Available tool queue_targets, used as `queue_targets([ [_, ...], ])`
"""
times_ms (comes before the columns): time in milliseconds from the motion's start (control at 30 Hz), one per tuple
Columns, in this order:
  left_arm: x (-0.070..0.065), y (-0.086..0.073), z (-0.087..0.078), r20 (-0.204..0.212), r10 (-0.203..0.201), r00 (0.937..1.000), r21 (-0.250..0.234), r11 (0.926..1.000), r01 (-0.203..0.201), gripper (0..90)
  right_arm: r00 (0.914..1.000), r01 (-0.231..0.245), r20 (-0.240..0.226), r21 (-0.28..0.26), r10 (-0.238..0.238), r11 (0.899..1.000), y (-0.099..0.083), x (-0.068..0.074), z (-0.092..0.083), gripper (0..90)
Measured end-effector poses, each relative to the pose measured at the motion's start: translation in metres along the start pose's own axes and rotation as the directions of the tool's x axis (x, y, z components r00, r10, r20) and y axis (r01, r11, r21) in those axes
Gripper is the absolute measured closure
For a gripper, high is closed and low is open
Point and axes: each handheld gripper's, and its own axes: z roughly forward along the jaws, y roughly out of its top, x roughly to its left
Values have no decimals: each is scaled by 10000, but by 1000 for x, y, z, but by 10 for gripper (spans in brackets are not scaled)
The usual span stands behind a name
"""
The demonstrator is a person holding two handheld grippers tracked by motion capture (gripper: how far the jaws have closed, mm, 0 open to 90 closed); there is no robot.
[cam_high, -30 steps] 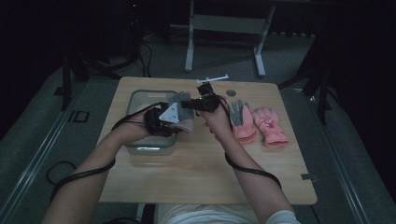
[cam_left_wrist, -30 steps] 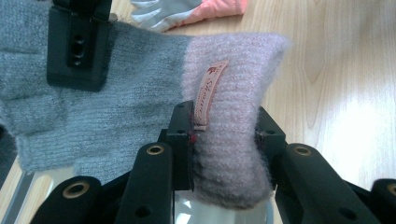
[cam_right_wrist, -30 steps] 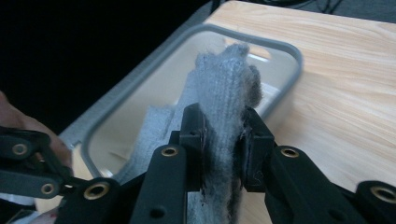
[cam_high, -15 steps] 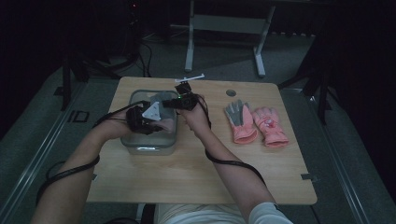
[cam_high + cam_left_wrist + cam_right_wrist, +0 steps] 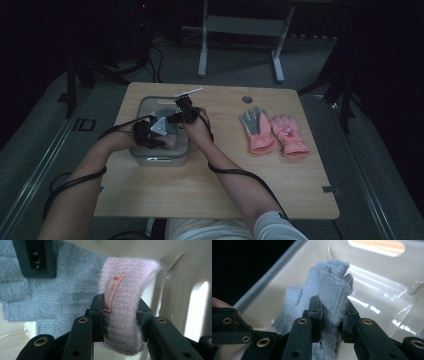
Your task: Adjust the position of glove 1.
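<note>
Left gripper (image 5: 121, 312): jaws clamped on the pink cuff of a knit glove (image 5: 75, 290); black pads press the cuff from both sides.
Right gripper (image 5: 332, 315): jaws clamped on the grey finger end of the same glove, the knit bunched between the pads.
Glove: grey body, pink cuff; held between the two grippers inside the clear plastic box (image 5: 150, 160), against its pale wall.
Label on cuff (image 5: 113, 291): small peach-coloured tab sewn to the pink cuff, with red script starting with "S"; the rest is too blurred to read.
Box: stands on the table (image 5: 210, 200) in its left half, nearer the far edge; both hands reach over it in the high view.
Pair of pink gloves (image 5: 272, 132): lies flat on the right half of the table, well apart from the box; one shows a grey palm, the other a small mark I cannot read.
Table hole (image 5: 246, 99): round, near the far edge.
</note>
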Motion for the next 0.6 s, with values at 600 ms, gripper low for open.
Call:
queue_targets([
  [600,9,5,25,714,48,9974,856,9963,-109,637,9983,-35,585,-553,68,9985,4,-13,-15,584],
])
